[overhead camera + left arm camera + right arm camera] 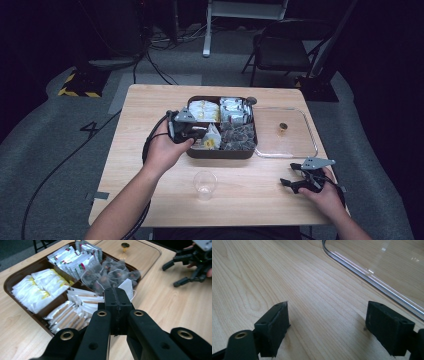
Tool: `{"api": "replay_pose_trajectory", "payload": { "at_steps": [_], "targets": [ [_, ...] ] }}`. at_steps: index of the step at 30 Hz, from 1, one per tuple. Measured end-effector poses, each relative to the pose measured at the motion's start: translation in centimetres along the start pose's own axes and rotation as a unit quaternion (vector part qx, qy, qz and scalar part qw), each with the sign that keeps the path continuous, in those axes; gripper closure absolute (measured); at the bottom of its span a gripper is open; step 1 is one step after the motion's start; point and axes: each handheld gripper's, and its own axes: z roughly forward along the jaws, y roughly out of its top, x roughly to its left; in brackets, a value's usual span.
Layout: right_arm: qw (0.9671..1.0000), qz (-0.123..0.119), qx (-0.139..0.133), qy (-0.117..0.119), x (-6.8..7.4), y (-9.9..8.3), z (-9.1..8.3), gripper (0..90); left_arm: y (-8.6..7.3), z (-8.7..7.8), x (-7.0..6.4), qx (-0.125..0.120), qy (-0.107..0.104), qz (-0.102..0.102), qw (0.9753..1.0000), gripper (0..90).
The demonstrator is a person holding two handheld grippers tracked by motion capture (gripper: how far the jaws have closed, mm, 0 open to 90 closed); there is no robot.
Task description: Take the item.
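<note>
- The light wooden table [150, 165] stands on a grey floor in a dark room.
- The dark brown divided tray [220, 152] of packets sits in the middle, with a clear lid [311, 137] beside it.
- The left gripper [117, 298] is closed on a white tea bag [127, 287] above the tray's near edge.
- The right gripper [327, 327] stands wide open over bare table.
- A clear plastic cup [205, 185] stands near the front.

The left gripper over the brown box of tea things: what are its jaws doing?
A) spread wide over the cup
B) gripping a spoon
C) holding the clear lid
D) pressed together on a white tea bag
D: in the left gripper view the left gripper has its jaws closed together, with a white tea bag sticking out past their tips, above the brown tray; the cup stands untouched on the table.
</note>
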Motion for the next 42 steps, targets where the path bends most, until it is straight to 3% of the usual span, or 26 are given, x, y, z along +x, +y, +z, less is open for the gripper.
{"api": "replay_pose_trajectory", "payload": {
  "at_steps": [20, 34, 38, 42],
  "targets": [
    [1.0000, 0.000, 0.000, 0.000, 0.0, 0.0, 0.0, 19.2, -4.4, -1.8, -3.6, -0.010, -0.028, 0.003, 0.9995, 90.0],
    [1.0000, 0.000, 0.000, 0.000, 0.0, 0.0, 0.0, 19.2, -6.9, -1.0, -5.2, 0.004, -0.059, -0.008, 0.9982, 90.0],
    [1.0000, 0.000, 0.000, 0.000, 0.0, 0.0, 0.0, 19.2, -7.3, -0.7, -5.2, 0.007, -0.062, -0.011, 0.9980, 90.0],
    [1.0000, 0.000, 0.000, 0.000, 0.0, 0.0, 0.0, 19.2, -7.6, -0.4, -5.3, 0.017, -0.057, -0.002, 0.9982, 90.0]
  ]
}}
